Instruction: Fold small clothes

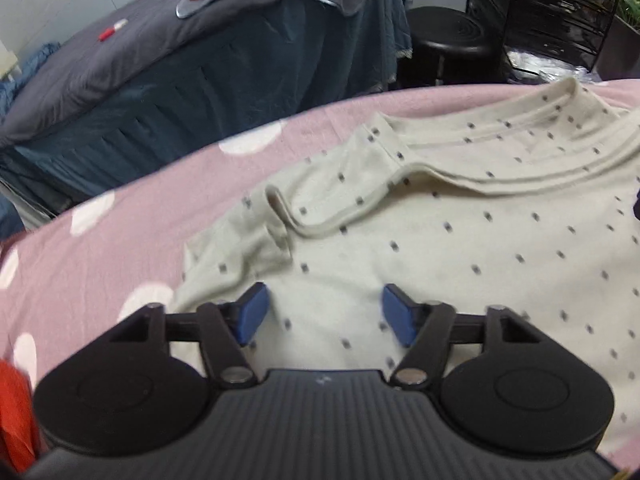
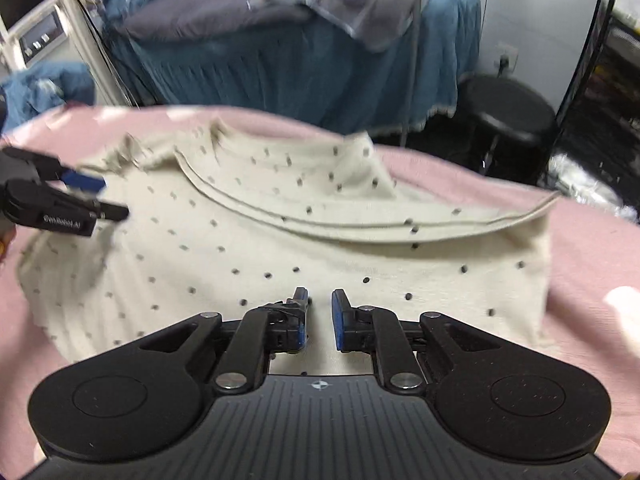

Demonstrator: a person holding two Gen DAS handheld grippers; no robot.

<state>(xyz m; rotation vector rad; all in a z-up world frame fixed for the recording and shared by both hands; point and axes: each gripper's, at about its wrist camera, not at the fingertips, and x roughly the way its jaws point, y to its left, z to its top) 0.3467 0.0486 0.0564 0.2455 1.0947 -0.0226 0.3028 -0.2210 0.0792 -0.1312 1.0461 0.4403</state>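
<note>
Blue-padded and spread wide, the left gripper (image 1: 323, 314) hovers over the lower part of a cream dotted shirt (image 1: 460, 240) with nothing between its fingers, while the right gripper (image 2: 319, 312) has its pads drawn near each other with a narrow gap, empty, above the same shirt. That shirt lies partly folded on a pink sheet with white dots (image 1: 100, 248), beyond which stand a bed with dark blue covers (image 1: 192, 80) and a black stool (image 1: 448, 36).

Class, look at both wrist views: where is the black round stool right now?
The black stool stands on the floor beyond the pink sheet's far edge, upper right in both views, between the blue-draped bed and the black wire rack.
</note>
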